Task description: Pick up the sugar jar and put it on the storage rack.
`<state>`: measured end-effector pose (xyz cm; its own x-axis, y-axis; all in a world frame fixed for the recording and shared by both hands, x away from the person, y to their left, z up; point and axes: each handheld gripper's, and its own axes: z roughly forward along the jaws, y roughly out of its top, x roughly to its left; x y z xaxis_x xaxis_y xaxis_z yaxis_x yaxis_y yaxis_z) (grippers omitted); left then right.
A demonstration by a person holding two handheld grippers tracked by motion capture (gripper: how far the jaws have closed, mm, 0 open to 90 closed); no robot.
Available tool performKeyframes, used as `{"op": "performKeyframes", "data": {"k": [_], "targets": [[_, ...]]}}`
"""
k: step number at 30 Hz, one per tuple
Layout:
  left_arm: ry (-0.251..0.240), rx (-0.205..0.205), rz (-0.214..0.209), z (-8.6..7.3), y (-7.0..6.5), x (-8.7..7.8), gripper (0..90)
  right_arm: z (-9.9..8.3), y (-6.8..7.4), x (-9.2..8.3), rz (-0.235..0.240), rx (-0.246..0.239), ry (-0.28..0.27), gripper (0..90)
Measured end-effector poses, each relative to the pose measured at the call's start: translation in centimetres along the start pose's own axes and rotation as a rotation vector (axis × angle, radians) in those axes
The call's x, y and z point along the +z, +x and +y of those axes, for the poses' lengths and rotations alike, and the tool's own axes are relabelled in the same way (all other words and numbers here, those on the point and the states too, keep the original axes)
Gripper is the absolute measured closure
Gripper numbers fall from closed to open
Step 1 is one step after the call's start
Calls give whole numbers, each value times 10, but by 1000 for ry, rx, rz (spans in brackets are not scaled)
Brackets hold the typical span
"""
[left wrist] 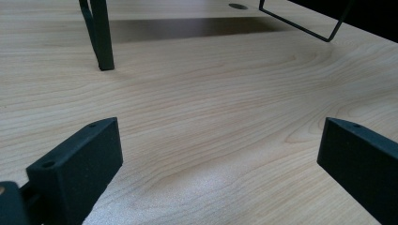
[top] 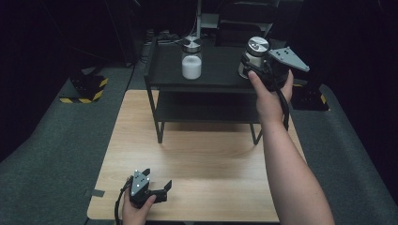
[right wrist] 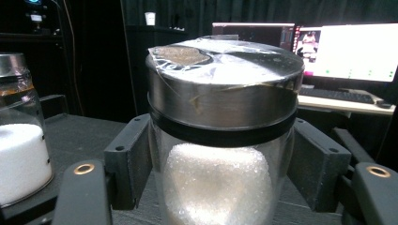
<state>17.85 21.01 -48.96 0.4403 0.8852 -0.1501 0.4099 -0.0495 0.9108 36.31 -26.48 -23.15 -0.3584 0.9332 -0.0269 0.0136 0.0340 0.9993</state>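
left gripper [top: 157, 190]: matte black jaws spread wide, nothing between, low over pale wood-grain table [top: 211, 168] | black metal shelf [top: 206, 70]: flat dark top | second jar [top: 191, 58]: round glass, steel lid, white granules | jar [right wrist: 220, 140]: same build, film-covered lid, on shelf top at right, clamped by right gripper [right wrist: 220, 164]

My high view looks forward and down over the wooden table [top: 197, 164] and the black shelf rack [top: 206, 70]. My left gripper view sits low, skimming the tabletop toward a rack leg [left wrist: 101, 37]. My right gripper view faces a glass jar [right wrist: 220, 140] at very close range; the high view shares it.
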Motion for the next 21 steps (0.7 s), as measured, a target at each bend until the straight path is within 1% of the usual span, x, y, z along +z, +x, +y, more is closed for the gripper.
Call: {"op": "performKeyframes", "data": {"k": [6, 12, 17, 21], "targets": [[0, -2, 0, 0, 0, 0, 8, -1, 1, 5, 3, -15, 1, 305], [-2, -1, -3, 0, 1, 0, 8, -4, 0, 9, 1, -7, -5, 305], [-2, 0, -4, 0, 1, 0, 8, -7, -1, 11, -1, 10, -11, 305], [-3, 2, -5, 0, 1, 0, 8, -9, 0, 12, -6, 11, -16, 304]]}}
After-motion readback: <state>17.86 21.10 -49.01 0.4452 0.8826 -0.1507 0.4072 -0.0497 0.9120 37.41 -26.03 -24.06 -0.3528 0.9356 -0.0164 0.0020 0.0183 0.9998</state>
